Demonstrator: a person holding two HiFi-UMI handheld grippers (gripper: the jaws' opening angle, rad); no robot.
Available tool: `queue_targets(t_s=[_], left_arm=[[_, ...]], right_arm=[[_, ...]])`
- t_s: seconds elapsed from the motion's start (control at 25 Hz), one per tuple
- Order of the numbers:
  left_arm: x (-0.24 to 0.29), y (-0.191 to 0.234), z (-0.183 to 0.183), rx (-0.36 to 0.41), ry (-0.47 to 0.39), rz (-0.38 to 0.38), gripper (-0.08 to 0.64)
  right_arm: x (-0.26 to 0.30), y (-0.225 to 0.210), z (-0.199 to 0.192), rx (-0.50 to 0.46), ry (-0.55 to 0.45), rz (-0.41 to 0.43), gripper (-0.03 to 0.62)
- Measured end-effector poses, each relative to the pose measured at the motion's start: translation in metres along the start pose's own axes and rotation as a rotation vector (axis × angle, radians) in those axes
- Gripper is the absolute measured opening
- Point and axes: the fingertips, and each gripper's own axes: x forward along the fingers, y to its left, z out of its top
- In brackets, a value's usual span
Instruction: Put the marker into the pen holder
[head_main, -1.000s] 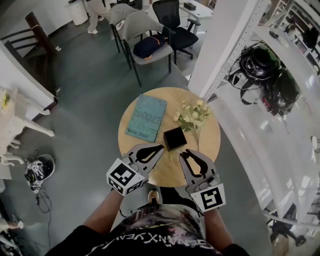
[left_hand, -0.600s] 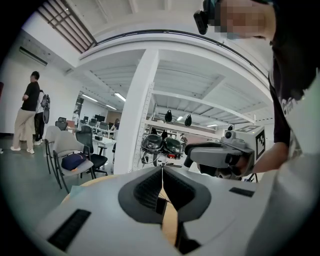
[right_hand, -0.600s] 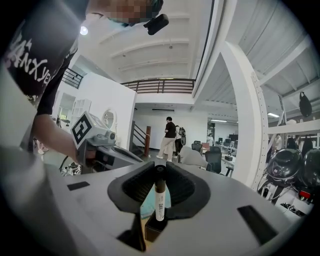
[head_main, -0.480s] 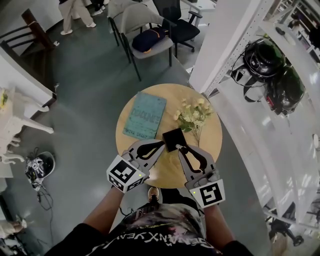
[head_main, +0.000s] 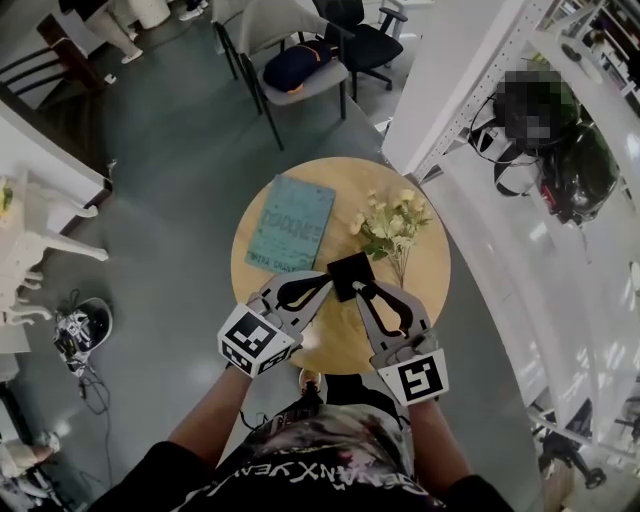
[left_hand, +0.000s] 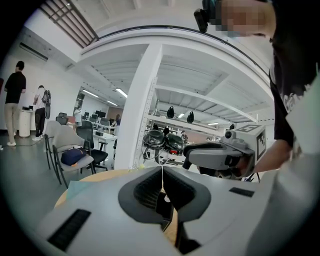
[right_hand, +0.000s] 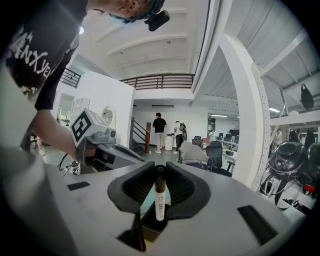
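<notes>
My right gripper (right_hand: 159, 175) has the marker (right_hand: 159, 199) pinched between its ribbed pads. The jaws are only narrowly apart, by the width of the barrel. The marker stands almost upright: its dark cap end sits up between the pads, and the white labelled barrel hangs below them. Its lower end is right over the open top of the black, square pen holder (right_hand: 148, 226). I cannot tell whether the tip has entered the opening.

My left gripper (left_hand: 162, 176) carries nothing. Its two pads are pressed together, with only a thin seam between them.

In the head view, both grippers meet at the near side of the pen holder (head_main: 351, 273). The left gripper (head_main: 323, 283) comes in from the left, its tip just beside the holder's near-left corner. The right gripper (head_main: 359, 291) comes in from the right, its tip over the holder's near edge. I cannot tell whether the left tip touches the holder.

The holder stands near the middle of a round wooden table (head_main: 424, 292). A teal notebook (head_main: 291, 225) lies flat on the table, to the left of and beyond the holder. A bunch of pale flowers (head_main: 386, 226) lies to the right of and beyond the holder, close to it. Past the table stands a grey chair (head_main: 268, 30) with a dark bundle on its seat.
</notes>
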Motion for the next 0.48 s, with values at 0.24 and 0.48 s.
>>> queue_targets(t_s=[0.24, 0.48], left_arm=[[0.009, 0.002, -0.014, -0.003, 0.023, -0.012, 0.023], [0.016, 0.004, -0.027, -0.003, 0.048, -0.011, 0.023]], right_arm=[[0.009, 0.000, -0.019, 0.002, 0.021, 0.006, 0.075], [0.015, -0.001, -0.038, 0.015, 0.043, 0.007, 0.075]])
